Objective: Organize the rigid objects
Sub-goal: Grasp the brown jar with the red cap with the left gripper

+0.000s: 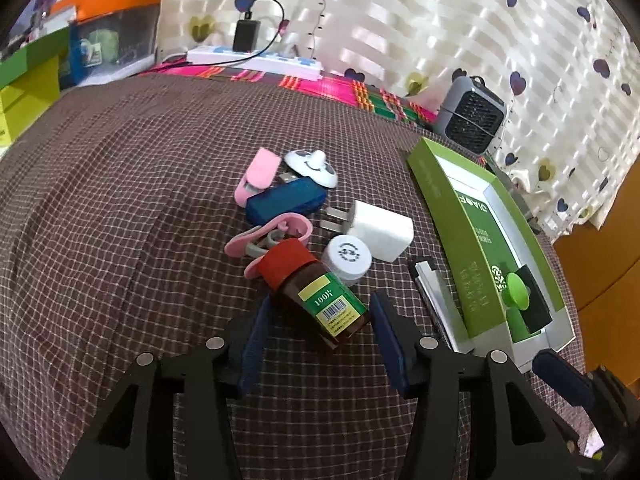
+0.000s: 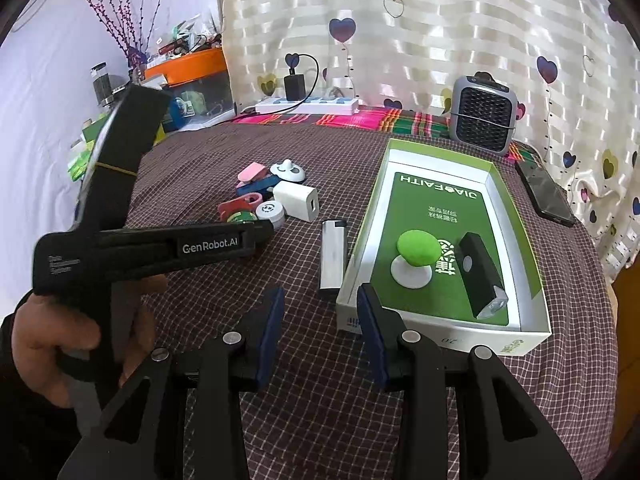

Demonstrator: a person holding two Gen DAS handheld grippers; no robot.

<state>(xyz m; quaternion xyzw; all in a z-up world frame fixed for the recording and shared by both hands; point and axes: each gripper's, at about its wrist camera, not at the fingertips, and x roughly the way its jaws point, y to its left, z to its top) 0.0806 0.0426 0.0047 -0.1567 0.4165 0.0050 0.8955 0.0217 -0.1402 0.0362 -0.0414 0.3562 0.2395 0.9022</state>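
Note:
A brown pill bottle (image 1: 320, 296) with a red cap and green label lies on the checked cloth between the open fingers of my left gripper (image 1: 320, 312), not clamped. Beyond it lie a white round cap (image 1: 347, 257), a white charger (image 1: 380, 232), a pink clip (image 1: 272, 236), a blue drive (image 1: 284, 202), a pink drive (image 1: 258, 176) and a white suction knob (image 1: 314, 166). My right gripper (image 2: 320, 308) is open and empty at the near corner of the green box (image 2: 532, 336), which holds a green knob (image 2: 416, 248) and a black device (image 2: 480, 276). A silver lighter (image 2: 334, 252) lies left of the box.
A grey mini fan (image 2: 482, 118) stands at the back right, a phone (image 2: 544, 192) lies right of the box. A white power strip (image 2: 308, 106) with a black adapter lies at the back. Bins and boxes (image 1: 112, 20) stack at the far left.

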